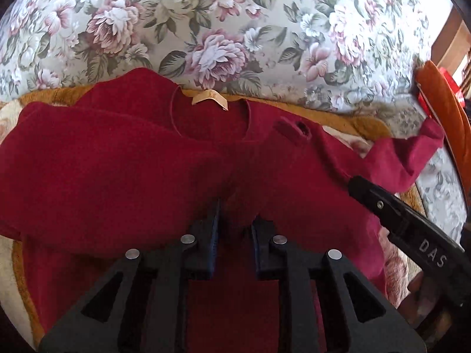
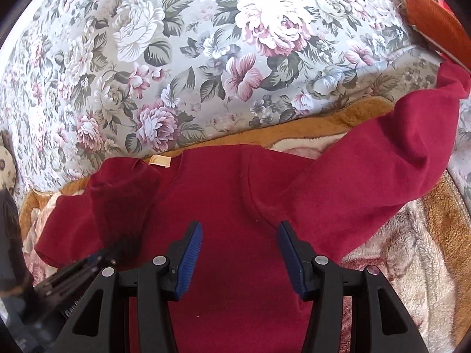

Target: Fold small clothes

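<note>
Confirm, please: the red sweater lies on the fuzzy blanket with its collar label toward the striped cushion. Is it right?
Not quite. The cushion is flowered, not striped, as the right wrist view shows. The red sweater does lie on the fuzzy blanket with its collar label toward that cushion.

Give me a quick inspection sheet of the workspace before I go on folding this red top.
Surface: fleecy tan and cream blanket on a floral sofa.
Job's things: red top lies spread, neck label up; one sleeve stretched out, the other folded across the body.
Clutter: nothing seen.
Grippers: left gripper nearly shut, nothing between the pads; right gripper open over the body, empty.
Cables: nothing seen.
Surroundings: orange wooden chair beside the sofa.
</note>
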The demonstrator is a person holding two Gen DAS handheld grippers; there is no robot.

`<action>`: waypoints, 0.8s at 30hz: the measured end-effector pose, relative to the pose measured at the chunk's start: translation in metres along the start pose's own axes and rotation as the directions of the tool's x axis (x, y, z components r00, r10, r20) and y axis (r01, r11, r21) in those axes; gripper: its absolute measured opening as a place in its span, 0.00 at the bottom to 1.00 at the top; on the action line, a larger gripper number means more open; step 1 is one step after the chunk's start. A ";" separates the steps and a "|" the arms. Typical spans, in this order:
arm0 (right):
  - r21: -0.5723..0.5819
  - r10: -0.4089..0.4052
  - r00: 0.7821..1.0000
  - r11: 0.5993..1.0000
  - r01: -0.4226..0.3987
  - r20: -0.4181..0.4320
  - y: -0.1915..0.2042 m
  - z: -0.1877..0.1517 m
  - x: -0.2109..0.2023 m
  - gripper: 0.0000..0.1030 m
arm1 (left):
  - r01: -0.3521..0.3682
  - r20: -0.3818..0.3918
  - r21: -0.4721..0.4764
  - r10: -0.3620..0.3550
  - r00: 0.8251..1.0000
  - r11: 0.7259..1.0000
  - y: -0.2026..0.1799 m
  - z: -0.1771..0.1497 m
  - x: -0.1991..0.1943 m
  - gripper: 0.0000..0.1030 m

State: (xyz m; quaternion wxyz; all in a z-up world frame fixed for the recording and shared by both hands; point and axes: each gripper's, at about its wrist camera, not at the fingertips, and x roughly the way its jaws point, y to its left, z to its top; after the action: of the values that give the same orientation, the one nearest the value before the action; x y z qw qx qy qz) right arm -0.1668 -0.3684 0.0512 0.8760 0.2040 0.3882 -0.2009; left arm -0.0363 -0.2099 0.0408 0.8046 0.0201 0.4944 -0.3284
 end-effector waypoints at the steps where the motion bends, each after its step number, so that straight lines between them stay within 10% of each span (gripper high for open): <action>1: 0.006 0.017 1.000 1.000 -0.017 0.003 0.000 0.001 0.000 0.50 | 0.012 0.000 0.012 -0.012 1.000 1.000 0.000 0.001 -0.007 0.20; 6: 0.042 0.081 0.997 0.996 -0.080 -0.013 0.007 0.004 0.008 0.55 | 0.002 0.121 -0.016 0.000 0.993 1.000 0.032 -0.005 -0.069 0.65; 17: -0.082 -0.005 0.997 0.997 -0.002 -0.076 0.039 0.003 0.055 0.57 | -0.321 0.317 -0.206 0.374 0.872 0.924 0.143 -0.024 -0.114 0.68; 19: -0.143 0.013 0.998 0.989 -0.021 -0.060 0.050 0.002 0.057 0.36 | -0.317 0.312 -0.268 0.393 0.865 0.910 0.161 -0.027 -0.115 0.68; 20: -0.150 0.053 0.996 0.987 -0.062 -0.066 0.053 0.003 0.056 0.10 | -0.309 0.309 -0.300 0.398 0.864 0.902 0.170 -0.028 -0.116 0.68; 24: -0.118 0.180 0.984 0.977 -0.178 0.000 0.056 0.024 0.019 0.05 | -0.252 0.336 -0.357 0.375 0.864 0.899 0.181 -0.028 -0.122 0.68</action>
State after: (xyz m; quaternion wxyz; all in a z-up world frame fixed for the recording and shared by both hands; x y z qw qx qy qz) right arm -0.1122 -0.3374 0.0622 0.9029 0.1853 0.3749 -0.0991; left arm 0.0049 0.0041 0.0727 0.9241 -0.0885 0.3553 -0.1095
